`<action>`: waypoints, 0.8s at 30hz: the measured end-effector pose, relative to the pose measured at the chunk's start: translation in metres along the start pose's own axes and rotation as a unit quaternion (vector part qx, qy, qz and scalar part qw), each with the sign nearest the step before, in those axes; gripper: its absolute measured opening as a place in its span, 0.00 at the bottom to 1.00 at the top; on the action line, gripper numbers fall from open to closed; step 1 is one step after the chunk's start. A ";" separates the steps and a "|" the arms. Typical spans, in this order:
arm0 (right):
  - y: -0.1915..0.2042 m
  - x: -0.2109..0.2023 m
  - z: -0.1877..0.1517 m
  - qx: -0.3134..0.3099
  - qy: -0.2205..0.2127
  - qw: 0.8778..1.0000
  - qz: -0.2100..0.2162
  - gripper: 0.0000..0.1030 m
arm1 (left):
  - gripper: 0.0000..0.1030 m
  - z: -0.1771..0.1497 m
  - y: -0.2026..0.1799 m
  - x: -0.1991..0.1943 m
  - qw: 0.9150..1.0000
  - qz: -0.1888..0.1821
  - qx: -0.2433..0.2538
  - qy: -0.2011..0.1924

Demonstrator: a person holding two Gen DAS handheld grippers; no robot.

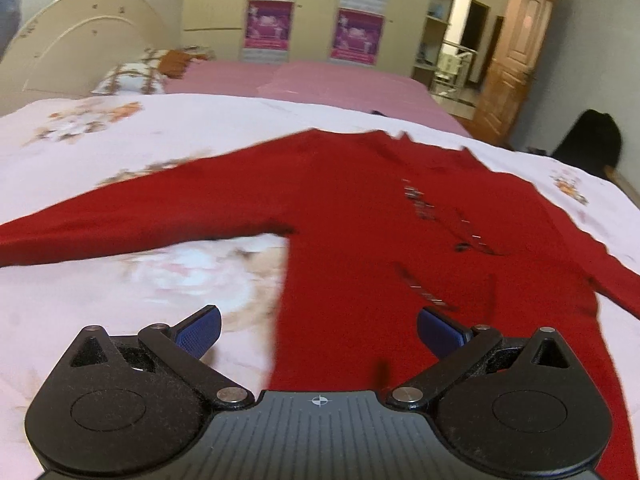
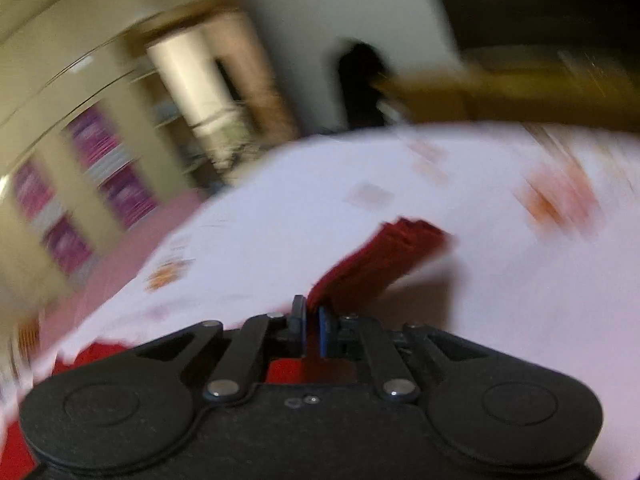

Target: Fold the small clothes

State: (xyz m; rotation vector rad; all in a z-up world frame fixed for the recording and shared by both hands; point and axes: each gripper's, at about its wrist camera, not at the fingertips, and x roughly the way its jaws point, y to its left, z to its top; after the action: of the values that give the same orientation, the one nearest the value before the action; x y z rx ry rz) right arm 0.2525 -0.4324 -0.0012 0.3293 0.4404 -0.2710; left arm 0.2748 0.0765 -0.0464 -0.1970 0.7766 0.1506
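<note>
Left wrist view: the red top (image 1: 400,216) lies flat on the bed (image 1: 120,152), one sleeve stretched out to the left. The left gripper (image 1: 318,330) hangs over the lower hem with its fingers wide open, nothing between them. I'd drop it onto the hem edge near the side seam before closing, so it catches both layers.

Right wrist view: pretty blurry, but the right gripper (image 2: 313,330) has its fingers pinched shut on a strip of the red fabric, probably the other sleeve. Keep that pinch firm and carry the sleeve low across the body so it lands flat, no bunching.
</note>
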 end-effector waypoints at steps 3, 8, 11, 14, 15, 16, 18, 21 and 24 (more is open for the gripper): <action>0.088 0.001 -0.001 -0.104 -0.004 0.992 0.069 0.06 | 1.00 -0.001 0.023 -0.007 1.000 0.021 -0.012 -0.004; 0.213 0.011 -0.036 -0.192 0.042 0.963 0.186 0.06 | 1.00 -0.008 0.063 -0.023 0.998 0.052 -0.038 -0.007; 0.272 0.014 -0.078 -0.258 0.076 0.933 0.238 0.06 | 1.00 -0.014 0.083 -0.031 0.997 0.069 -0.046 -0.006; 0.303 0.004 -0.117 -0.315 0.093 0.903 0.277 0.06 | 1.00 -0.020 0.098 -0.037 0.995 0.083 -0.055 -0.006; 0.310 0.001 -0.126 -0.331 0.096 0.896 0.281 0.06 | 1.00 -0.021 0.103 -0.039 0.994 0.088 -0.059 -0.005; 0.316 -0.003 -0.133 -0.347 0.099 0.889 0.283 0.06 | 1.00 -0.021 0.108 -0.039 0.993 0.094 -0.065 -0.005; 0.323 -0.006 -0.145 -0.368 0.099 0.880 0.283 0.06 | 1.00 -0.021 0.115 -0.038 0.992 0.102 -0.075 -0.003; 0.324 -0.010 -0.156 -0.391 0.103 0.869 0.286 0.06 | 1.00 -0.019 0.118 -0.034 0.991 0.096 -0.088 0.000; 0.321 -0.018 -0.169 -0.415 0.096 0.858 0.287 0.11 | 1.00 -0.013 0.112 -0.025 0.993 0.079 -0.087 0.002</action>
State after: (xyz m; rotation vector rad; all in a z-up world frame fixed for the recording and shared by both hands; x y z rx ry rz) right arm 0.2789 -0.0746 -0.0568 -0.3755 0.5928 0.5470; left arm 0.2258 0.1811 -0.0513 -0.3017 0.7836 0.3678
